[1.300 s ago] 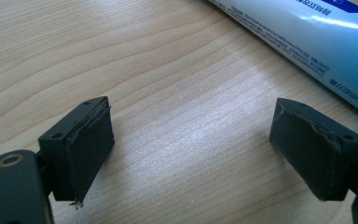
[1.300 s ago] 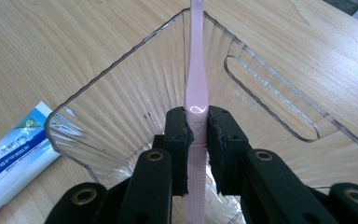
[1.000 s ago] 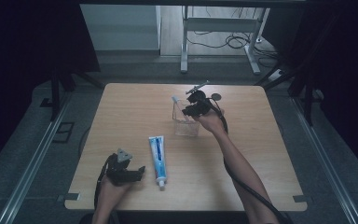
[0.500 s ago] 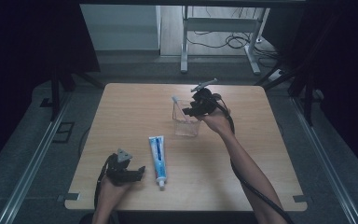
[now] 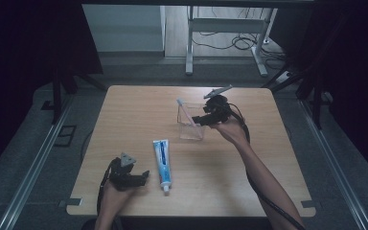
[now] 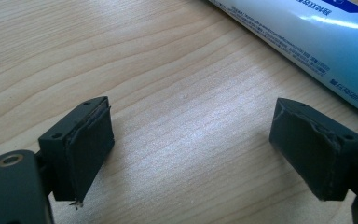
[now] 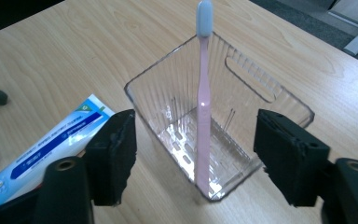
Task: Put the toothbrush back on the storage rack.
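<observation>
Gaping wide, right claw (image 7: pixel 196 156) empty beside bin (image 7: pixel 279 100).

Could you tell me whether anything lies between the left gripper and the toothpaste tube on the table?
Nothing visible does. The left gripper is open, with bare wood between its fingers, and the toothpaste tube lies flat just beside it. The clear bin holding the pink toothbrush stands farther back, near the right gripper.

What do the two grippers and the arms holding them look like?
Both grippers, left and right, are black with blocky, rubber-padded fingers. Each carries a grey three-cornered plate and trails a black cable. The forearms are bare, no sleeves in sight.
</observation>
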Available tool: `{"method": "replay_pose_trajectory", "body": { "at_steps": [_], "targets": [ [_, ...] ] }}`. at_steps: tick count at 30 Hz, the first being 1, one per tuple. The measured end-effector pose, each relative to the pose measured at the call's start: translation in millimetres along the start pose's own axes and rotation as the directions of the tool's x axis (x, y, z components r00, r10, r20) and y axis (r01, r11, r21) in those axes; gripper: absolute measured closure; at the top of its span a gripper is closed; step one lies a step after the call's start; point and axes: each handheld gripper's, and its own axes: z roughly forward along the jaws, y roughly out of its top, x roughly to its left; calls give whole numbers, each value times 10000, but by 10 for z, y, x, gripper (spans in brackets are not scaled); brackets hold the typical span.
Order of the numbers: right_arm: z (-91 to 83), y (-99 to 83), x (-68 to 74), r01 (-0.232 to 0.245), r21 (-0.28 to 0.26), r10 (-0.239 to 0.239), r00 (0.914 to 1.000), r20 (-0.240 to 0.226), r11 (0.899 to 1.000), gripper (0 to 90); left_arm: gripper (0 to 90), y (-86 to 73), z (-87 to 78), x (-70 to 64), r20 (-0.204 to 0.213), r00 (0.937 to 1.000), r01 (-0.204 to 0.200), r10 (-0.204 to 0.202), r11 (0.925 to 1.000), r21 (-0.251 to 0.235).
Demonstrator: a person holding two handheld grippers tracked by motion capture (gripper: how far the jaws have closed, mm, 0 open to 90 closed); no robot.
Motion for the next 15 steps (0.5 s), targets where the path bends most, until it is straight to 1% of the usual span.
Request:
{"method": "replay_pose_trajectory", "body": {
  "at_steps": [4, 6, 7, 10, 12, 15],
  "targets": [
    [-58, -61, 16, 130, -19, -130, 9999, 50, 9999, 234, 134, 0, 0, 0, 1, 10000, -2, 2, 10000, -1],
    [-80, -95, 24, 185, -22, -185, 9998, -32, 9998, 203, 134, 0, 0, 0, 1, 10000, -4, 4, 10000, 1],
    [-86, -113, 24, 313, -50, -313, 9995, -75, 9995, 186, 134, 0, 0, 0, -1, 10000, -4, 4, 10000, 1],
    [-106, -175, 48, 427, 56, -426, 9991, -85, 9991, 136, 134, 0, 0, -1, -8, 10000, -4, 4, 10000, 1],
    [-121, -211, 53, 418, 46, -418, 9990, -129, 9991, 132, 134, 0, 0, 0, -7, 10000, -5, 5, 10000, 2],
    [-148, -272, 55, 252, 3, -252, 9994, -249, 9997, 106, 134, 0, 0, -1, -7, 10000, -4, 4, 10000, 2]
  ]
}}
